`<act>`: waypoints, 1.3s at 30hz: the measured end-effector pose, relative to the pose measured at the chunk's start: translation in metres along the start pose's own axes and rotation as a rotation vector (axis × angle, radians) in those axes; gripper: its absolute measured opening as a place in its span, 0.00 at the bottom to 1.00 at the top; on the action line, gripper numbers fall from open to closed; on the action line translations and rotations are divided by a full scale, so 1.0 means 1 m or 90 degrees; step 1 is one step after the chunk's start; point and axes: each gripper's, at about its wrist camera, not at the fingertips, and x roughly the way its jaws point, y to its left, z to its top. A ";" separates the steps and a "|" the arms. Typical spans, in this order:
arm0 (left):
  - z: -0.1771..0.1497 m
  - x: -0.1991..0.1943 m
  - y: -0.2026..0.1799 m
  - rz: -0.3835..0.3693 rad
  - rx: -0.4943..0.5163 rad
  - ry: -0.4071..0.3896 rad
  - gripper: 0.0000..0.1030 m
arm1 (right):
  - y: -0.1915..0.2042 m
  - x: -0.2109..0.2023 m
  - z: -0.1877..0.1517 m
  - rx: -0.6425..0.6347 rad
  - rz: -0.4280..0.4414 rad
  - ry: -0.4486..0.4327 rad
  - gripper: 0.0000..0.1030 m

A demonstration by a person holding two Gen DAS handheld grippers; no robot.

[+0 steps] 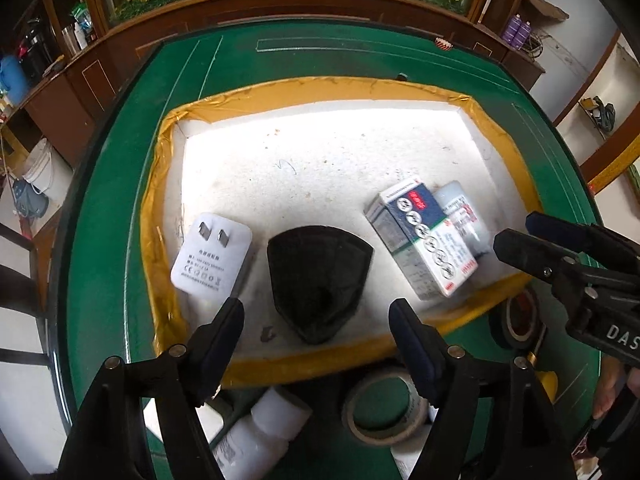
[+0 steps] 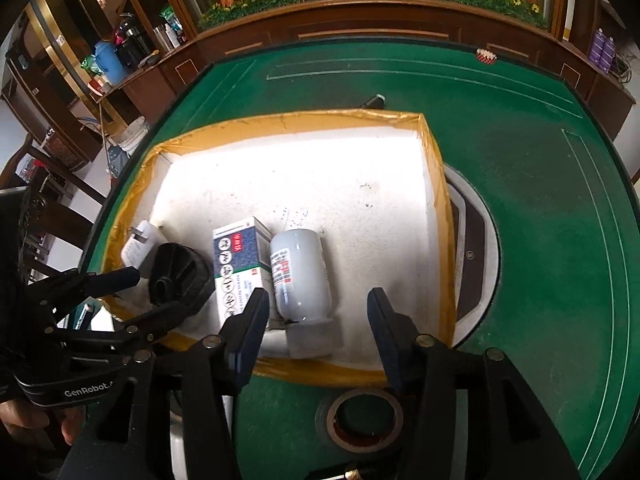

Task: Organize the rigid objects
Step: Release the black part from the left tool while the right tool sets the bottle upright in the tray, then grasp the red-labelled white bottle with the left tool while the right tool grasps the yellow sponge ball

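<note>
Glossy plastic bottle (image 2: pixel 301 276); matt green felt table (image 2: pixel 540 240).

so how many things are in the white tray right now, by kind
white plug adapter: 1
black wedge-shaped piece: 1
blue and white carton: 1
white bottle, lying down: 1
total in the tray: 4

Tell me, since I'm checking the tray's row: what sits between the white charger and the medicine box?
A black wedge-shaped piece, clearest in the left wrist view, between charger and box.
</note>
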 end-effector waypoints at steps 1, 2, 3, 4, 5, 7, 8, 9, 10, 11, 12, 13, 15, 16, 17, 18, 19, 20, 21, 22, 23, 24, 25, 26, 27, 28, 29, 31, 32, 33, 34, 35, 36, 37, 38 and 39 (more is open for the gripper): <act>-0.002 -0.004 -0.002 0.003 0.000 -0.005 0.80 | 0.001 -0.004 -0.002 0.000 0.002 -0.004 0.61; -0.003 -0.010 -0.005 0.008 -0.002 -0.011 0.82 | 0.001 -0.008 -0.004 0.001 0.005 -0.008 0.63; -0.006 -0.013 -0.007 0.011 -0.004 -0.014 0.86 | 0.001 -0.012 -0.006 0.002 0.008 -0.011 0.67; -0.009 -0.017 -0.009 0.013 -0.007 -0.017 0.89 | 0.001 -0.015 -0.008 0.003 0.011 -0.012 0.71; -0.011 -0.019 -0.010 0.014 -0.008 -0.018 0.89 | 0.002 -0.018 -0.010 0.003 0.014 -0.012 0.73; -0.018 -0.025 -0.015 0.017 -0.011 -0.019 0.89 | 0.003 -0.025 -0.016 0.000 0.022 -0.012 0.80; -0.018 -0.025 -0.018 0.018 -0.009 -0.019 0.89 | 0.003 -0.027 -0.019 -0.003 0.024 -0.012 0.81; -0.021 -0.028 -0.021 0.020 -0.009 -0.020 0.89 | 0.003 -0.030 -0.022 -0.005 0.026 -0.012 0.84; -0.024 -0.030 -0.024 0.021 -0.008 -0.021 0.89 | 0.002 -0.033 -0.028 -0.006 0.029 -0.010 0.86; -0.026 -0.032 -0.025 0.022 -0.009 -0.022 0.89 | 0.002 -0.035 -0.031 -0.005 0.031 -0.009 0.86; -0.029 -0.034 -0.027 0.022 -0.010 -0.024 0.89 | 0.001 -0.037 -0.034 -0.004 0.033 -0.009 0.86; -0.031 -0.036 -0.030 0.021 -0.012 -0.025 0.90 | 0.000 -0.040 -0.039 -0.004 0.037 -0.008 0.87; -0.036 -0.038 -0.032 0.021 -0.015 -0.024 0.90 | -0.003 -0.045 -0.047 -0.005 0.039 -0.006 0.87; -0.039 -0.039 -0.033 0.021 -0.016 -0.023 0.90 | -0.004 -0.046 -0.050 -0.005 0.039 -0.005 0.87; -0.042 -0.041 -0.034 0.021 -0.018 -0.022 0.90 | -0.006 -0.049 -0.054 -0.006 0.039 -0.004 0.87; -0.046 -0.043 -0.034 0.021 -0.021 -0.021 0.90 | -0.008 -0.051 -0.059 -0.006 0.037 -0.004 0.87; -0.050 -0.044 -0.034 0.019 -0.026 -0.020 0.90 | -0.012 -0.055 -0.064 -0.005 0.035 -0.004 0.87; -0.055 -0.045 -0.033 0.016 -0.031 -0.019 0.90 | -0.015 -0.058 -0.069 -0.002 0.034 -0.004 0.87; -0.060 -0.046 -0.032 0.014 -0.039 -0.017 0.90 | -0.021 -0.061 -0.075 0.004 0.033 -0.002 0.87; -0.066 -0.045 -0.030 0.013 -0.048 -0.012 0.90 | -0.026 -0.062 -0.080 0.010 0.032 0.000 0.87; -0.069 -0.045 -0.029 0.011 -0.053 -0.009 0.90 | -0.031 -0.064 -0.086 0.017 0.031 0.003 0.87; -0.074 -0.043 -0.028 0.009 -0.060 -0.003 0.90 | -0.034 -0.065 -0.090 0.022 0.030 0.005 0.87; -0.077 -0.040 -0.028 0.009 -0.064 0.002 0.90 | -0.039 -0.066 -0.097 0.030 0.027 0.008 0.87; -0.081 -0.038 -0.029 0.007 -0.068 0.007 0.90 | -0.043 -0.066 -0.102 0.039 0.026 0.013 0.87; -0.085 -0.036 -0.029 0.005 -0.070 0.012 0.90 | -0.046 -0.066 -0.107 0.044 0.026 0.017 0.87; -0.089 -0.034 -0.030 0.004 -0.071 0.017 0.90 | -0.048 -0.065 -0.111 0.049 0.026 0.022 0.87; -0.093 -0.032 -0.032 0.001 -0.073 0.023 0.90 | -0.050 -0.063 -0.116 0.053 0.024 0.028 0.87; -0.097 -0.029 -0.035 -0.002 -0.073 0.032 0.90 | -0.051 -0.063 -0.123 0.058 0.025 0.032 0.87; -0.099 -0.027 -0.037 -0.003 -0.071 0.038 0.90 | -0.051 -0.062 -0.126 0.059 0.026 0.034 0.87; -0.101 -0.024 -0.040 -0.003 -0.068 0.044 0.90 | -0.051 -0.063 -0.128 0.058 0.029 0.036 0.87; -0.101 -0.022 -0.042 -0.003 -0.065 0.048 0.90 | -0.050 -0.063 -0.130 0.056 0.030 0.036 0.87; -0.102 -0.020 -0.044 -0.005 -0.062 0.050 0.90 | -0.049 -0.062 -0.131 0.053 0.031 0.037 0.87; -0.103 -0.019 -0.046 -0.006 -0.059 0.049 0.90 | -0.048 -0.063 -0.133 0.049 0.032 0.037 0.87; -0.102 -0.018 -0.047 -0.006 -0.057 0.047 0.90 | -0.045 -0.063 -0.135 0.043 0.031 0.038 0.87; -0.103 -0.017 -0.048 -0.005 -0.055 0.043 0.89 | -0.044 -0.063 -0.136 0.039 0.031 0.039 0.87; -0.103 -0.016 -0.049 -0.003 -0.053 0.038 0.81 | -0.042 -0.063 -0.137 0.033 0.033 0.040 0.87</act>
